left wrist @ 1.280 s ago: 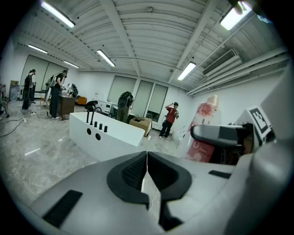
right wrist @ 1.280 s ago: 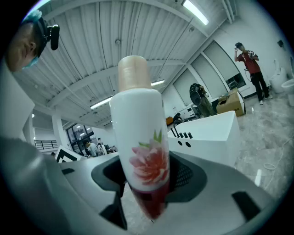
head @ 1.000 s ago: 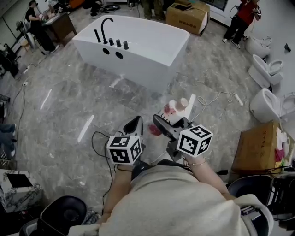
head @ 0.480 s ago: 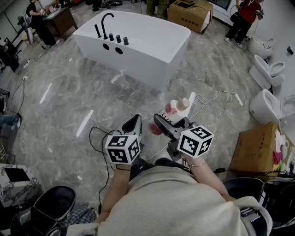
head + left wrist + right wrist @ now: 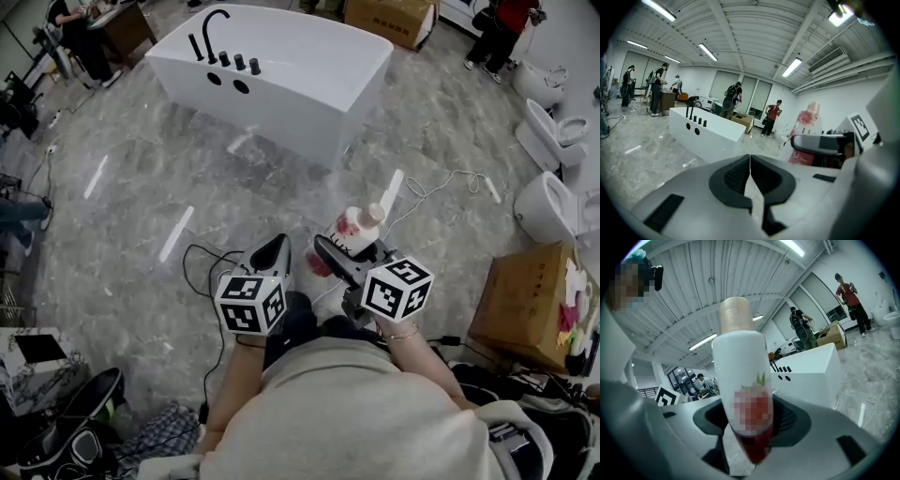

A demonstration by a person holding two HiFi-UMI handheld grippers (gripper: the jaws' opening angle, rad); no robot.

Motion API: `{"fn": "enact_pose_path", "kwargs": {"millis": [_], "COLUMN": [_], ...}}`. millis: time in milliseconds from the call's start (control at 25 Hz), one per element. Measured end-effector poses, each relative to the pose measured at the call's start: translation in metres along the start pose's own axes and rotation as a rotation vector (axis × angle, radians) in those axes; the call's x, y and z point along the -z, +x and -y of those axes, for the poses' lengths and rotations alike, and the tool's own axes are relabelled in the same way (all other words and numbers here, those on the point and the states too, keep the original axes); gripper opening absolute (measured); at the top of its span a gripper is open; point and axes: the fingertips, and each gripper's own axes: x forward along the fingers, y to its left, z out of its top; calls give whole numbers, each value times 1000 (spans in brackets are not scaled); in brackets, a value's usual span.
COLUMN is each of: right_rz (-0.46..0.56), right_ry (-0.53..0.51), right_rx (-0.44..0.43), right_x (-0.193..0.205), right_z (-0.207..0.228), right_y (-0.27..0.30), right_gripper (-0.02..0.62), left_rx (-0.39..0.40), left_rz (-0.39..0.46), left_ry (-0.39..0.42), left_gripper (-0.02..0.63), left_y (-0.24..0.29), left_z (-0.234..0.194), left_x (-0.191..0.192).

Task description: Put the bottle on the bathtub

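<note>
**Bottle in right tongs, well short of the bathtub**

Right tongs [image 5: 751, 420]: jaws stand wide and clamp the lower body of the bottle [image 5: 743, 366], one pad on each side. The bottle is white with a pale pinkish cap and a red print low on its body. In the right gripper view it stands roughly upright, cap upward.

Left tongs [image 5: 750, 161]: jaws closed together, pads meeting along a thin seam, nothing between them. This gripper sits just beside the right one, on its left, at about the same level in the head view.

Marker cubes: the left cube [image 5: 251, 302] and the right cube [image 5: 397, 288] both sit close in front of the person's torso.

Position of the bottle: carried in the air above the grey marble floor [image 5: 141, 206], well apart from the bathtub [image 5: 281, 112]. Open floor lies between the two.

Bathtub: white and freestanding, at the top of the head view. A black faucet [image 5: 214, 33] and a row of black knobs [image 5: 239, 63] sit on its near-left rim.

Surroundings: a white cable [image 5: 441, 183] lies on the floor beyond the bottle. White toilets [image 5: 548, 202] stand at the right, with a cardboard box [image 5: 520, 300] nearer the person. Several people stand in the background beyond the tub.
</note>
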Motion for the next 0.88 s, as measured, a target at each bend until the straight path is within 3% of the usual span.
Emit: {"fn": "enact_pose_path", "kwargs": {"millis": [320, 680, 880], "right_rz": [30, 82, 98], "right_ry": [9, 0, -22], "right_rx": [53, 98, 80], "right_x": [-36, -113, -148], "right_z": [41, 76, 79], "right_y": [47, 170, 245], "right_gripper": [239, 239, 239], "left_rx": [8, 52, 69], "left_rz": [-23, -10, 22], "left_ry": [10, 43, 52], "left_gripper": [9, 9, 9], "left_y": [47, 120, 151], "left_z": [-46, -147, -206], "left_x": [-30, -129, -179]}}
